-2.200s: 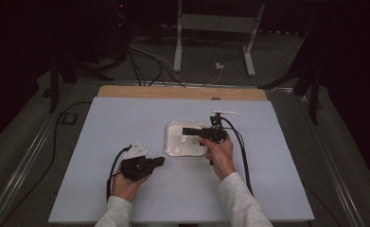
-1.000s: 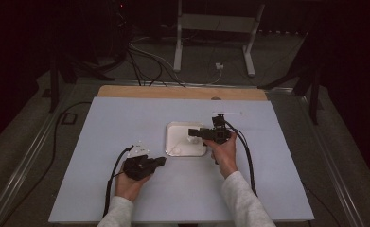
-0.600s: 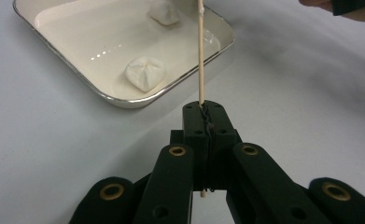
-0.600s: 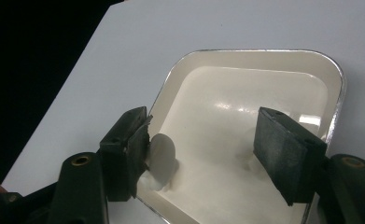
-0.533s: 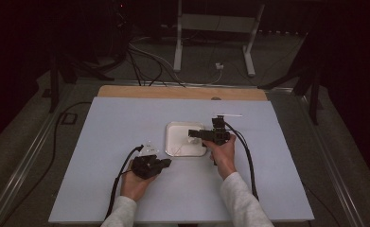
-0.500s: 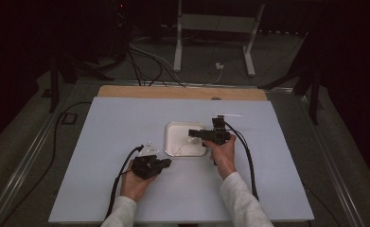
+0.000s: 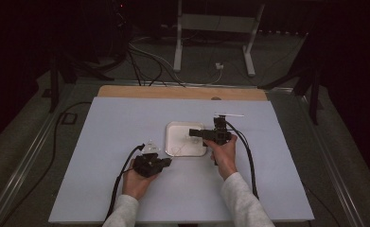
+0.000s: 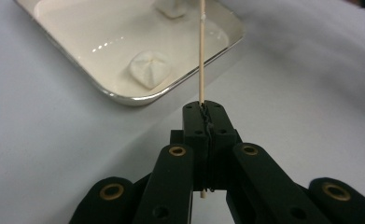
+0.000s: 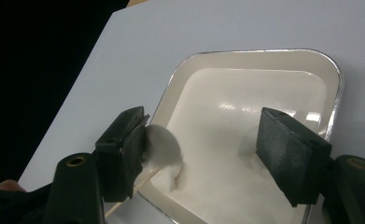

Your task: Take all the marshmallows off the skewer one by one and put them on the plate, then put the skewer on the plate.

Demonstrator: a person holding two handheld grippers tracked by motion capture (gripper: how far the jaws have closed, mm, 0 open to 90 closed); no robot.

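Left gripper (image 8: 203, 112) has its jaws clamped tight on a thin wooden skewer (image 8: 201, 56), which runs up from the jaw tips over the near rim of the shallow white square tray with a silvery edge (image 8: 138, 99), one white marshmallow (image 8: 150, 69) lying in the tray just left of the stick. Right gripper (image 9: 203, 154) hovers over that tray (image 9: 332, 70) with jaws apart, partway wide, gripping nothing; a white marshmallow (image 9: 164, 149) sits against its left pad with the skewer tip (image 9: 140, 179) at it. In the high view the tray (image 7: 173, 127) sits mid-table on the pale blue-grey table mat (image 7: 102, 127), left gripper (image 7: 166, 162) just below-left of it, right gripper (image 7: 194, 133) over its right part.
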